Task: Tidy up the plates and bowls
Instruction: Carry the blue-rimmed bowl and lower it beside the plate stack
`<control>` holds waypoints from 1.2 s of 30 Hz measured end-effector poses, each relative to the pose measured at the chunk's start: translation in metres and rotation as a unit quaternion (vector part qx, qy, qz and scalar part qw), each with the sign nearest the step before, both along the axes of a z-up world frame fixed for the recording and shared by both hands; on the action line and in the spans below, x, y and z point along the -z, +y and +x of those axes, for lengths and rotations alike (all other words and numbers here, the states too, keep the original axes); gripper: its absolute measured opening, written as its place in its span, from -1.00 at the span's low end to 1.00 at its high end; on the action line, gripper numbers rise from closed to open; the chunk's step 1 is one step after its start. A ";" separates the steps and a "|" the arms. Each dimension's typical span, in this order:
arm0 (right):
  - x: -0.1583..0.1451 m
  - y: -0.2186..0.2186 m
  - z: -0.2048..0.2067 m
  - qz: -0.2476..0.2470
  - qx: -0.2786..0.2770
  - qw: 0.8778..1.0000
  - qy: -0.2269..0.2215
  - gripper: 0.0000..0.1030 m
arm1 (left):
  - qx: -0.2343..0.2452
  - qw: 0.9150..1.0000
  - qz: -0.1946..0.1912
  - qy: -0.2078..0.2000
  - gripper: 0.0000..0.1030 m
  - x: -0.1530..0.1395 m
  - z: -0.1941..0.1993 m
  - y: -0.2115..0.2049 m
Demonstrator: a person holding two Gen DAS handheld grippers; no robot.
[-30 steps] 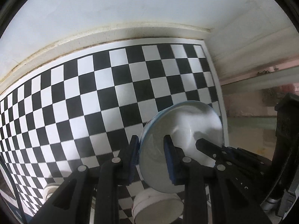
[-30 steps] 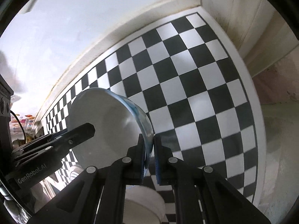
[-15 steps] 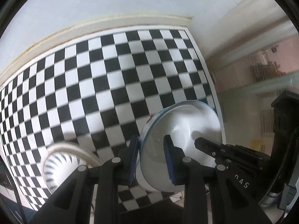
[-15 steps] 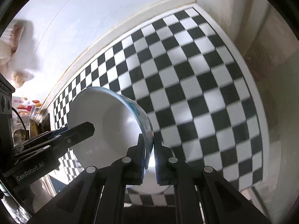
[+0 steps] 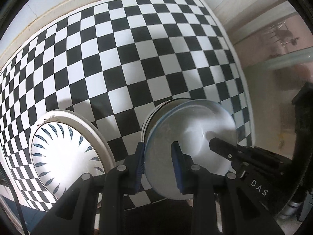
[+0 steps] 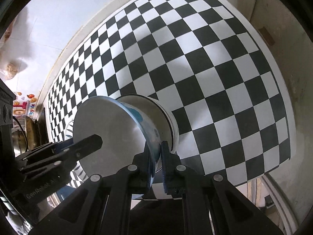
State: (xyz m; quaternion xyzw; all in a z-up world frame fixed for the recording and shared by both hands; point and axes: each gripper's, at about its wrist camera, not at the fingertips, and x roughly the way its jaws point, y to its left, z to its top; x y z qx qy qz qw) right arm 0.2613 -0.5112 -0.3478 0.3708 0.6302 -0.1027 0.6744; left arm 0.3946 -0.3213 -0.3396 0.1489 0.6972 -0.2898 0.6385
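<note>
Resting on the checkered mat (image 5: 137,62), a leaf-patterned plate (image 5: 64,152) sits left; beside it, my left gripper (image 5: 158,162) straddles the blue-rimmed bowl (image 5: 191,137), jaws apart, while my right gripper (image 6: 157,164) pinches its opposite rim above a white bowl (image 6: 172,121).

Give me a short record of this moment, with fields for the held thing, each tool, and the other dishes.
held thing: white bowl with blue rim, tilted
left tool: open, straddling the bowl's rim
right tool: shut on the bowl's rim
beneath bowl: white bowl with dark rim line
other dish: white plate with blue leaf pattern
surface: black-and-white checkered mat
</note>
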 end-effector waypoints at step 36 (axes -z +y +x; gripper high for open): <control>0.004 0.009 0.019 -0.043 -0.004 0.999 0.027 -0.81 | 0.002 0.997 0.063 -0.054 -0.82 0.023 0.001 -0.013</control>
